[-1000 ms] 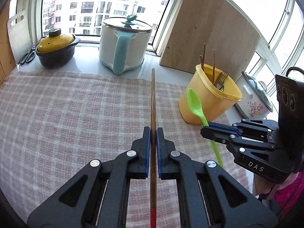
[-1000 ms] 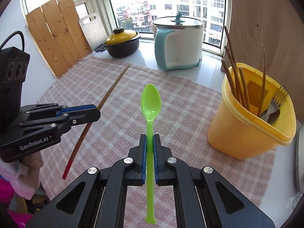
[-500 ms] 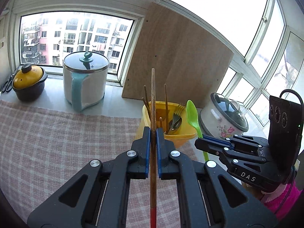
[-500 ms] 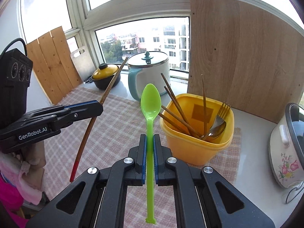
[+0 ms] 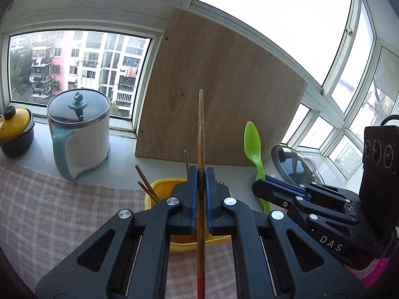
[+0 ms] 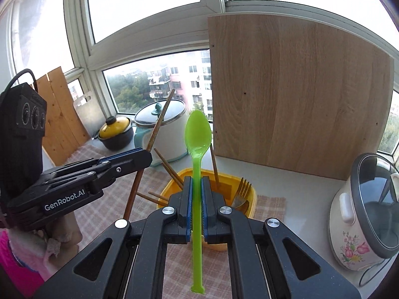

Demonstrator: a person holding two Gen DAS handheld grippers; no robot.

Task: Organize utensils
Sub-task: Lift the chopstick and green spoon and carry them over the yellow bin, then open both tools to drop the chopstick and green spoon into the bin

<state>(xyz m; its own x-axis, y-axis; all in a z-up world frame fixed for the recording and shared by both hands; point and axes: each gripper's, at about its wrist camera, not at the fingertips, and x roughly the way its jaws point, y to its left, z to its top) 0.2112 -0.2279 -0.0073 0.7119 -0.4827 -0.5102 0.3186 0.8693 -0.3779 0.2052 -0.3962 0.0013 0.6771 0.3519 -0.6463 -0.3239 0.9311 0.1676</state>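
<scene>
Now left gripper is clamped on a wooden chopstick, stick running straight up frame centre, red end at bottom edge. Right gripper is clamped on a green spoon, bowl up, handle end low centre. Yellow utensil tub sits on the checked cloth just behind both grippers, mid-frame, holding chopsticks and a fork. Wooden board leans behind it, upper right.
</scene>
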